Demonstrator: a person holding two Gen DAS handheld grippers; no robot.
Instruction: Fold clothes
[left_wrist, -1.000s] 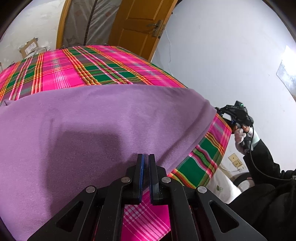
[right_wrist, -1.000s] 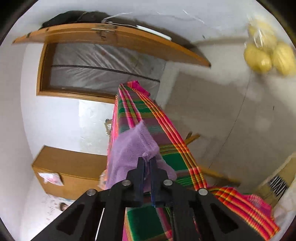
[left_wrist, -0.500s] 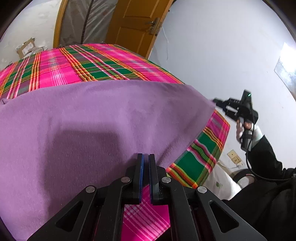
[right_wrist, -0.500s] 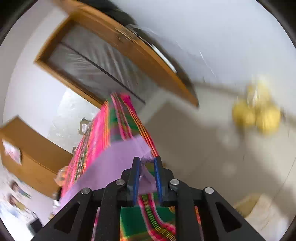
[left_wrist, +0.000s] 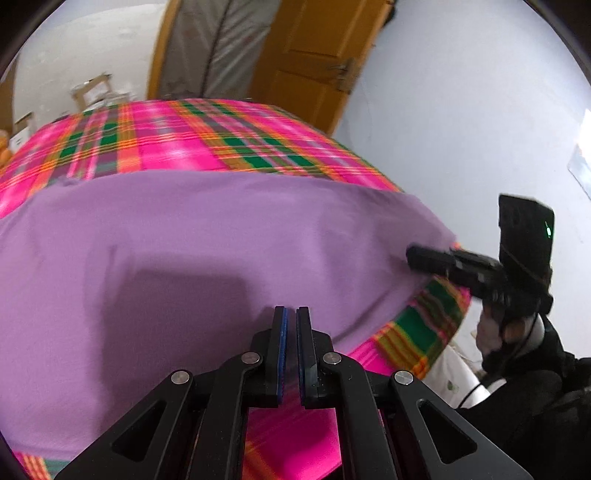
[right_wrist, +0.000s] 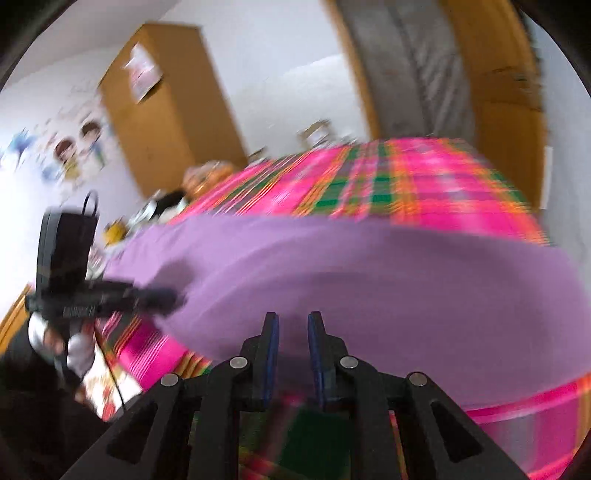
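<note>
A purple cloth (left_wrist: 207, 251) lies spread flat across a surface covered by a bright plaid sheet (left_wrist: 192, 140) of pink, green and orange. The cloth covers the near half of the sheet and runs almost to its near edge, with plaid showing beyond it and in a strip below it.

The left gripper (left_wrist: 290, 325) sits at the cloth's near edge. Its two blue-padded fingers stand almost together, with only a thin slit between them. The tips are over the hem of the cloth, but whether any fabric is pinched between them cannot be told.

The right gripper (right_wrist: 293, 328) hangs over the other near corner of the cloth. Its fingers are parted by a clear, narrow gap, and nothing is held between them. The right wrist view is smeared with motion blur.

Each gripper appears in the other's view, black and held out over the cloth's edge by a gloved hand (left_wrist: 493, 330) with a dark sleeve (left_wrist: 535, 373) behind it.

Farther off, an orange-brown wooden door (left_wrist: 306, 62) stands at the back beside a grey plastic sheet (left_wrist: 207, 48). A tall wooden cabinet (right_wrist: 170, 103) stands against a pale wall bearing cartoon stickers (right_wrist: 77, 147). Cardboard boxes (left_wrist: 92, 92) sit beyond the far edge of the plaid sheet.
</note>
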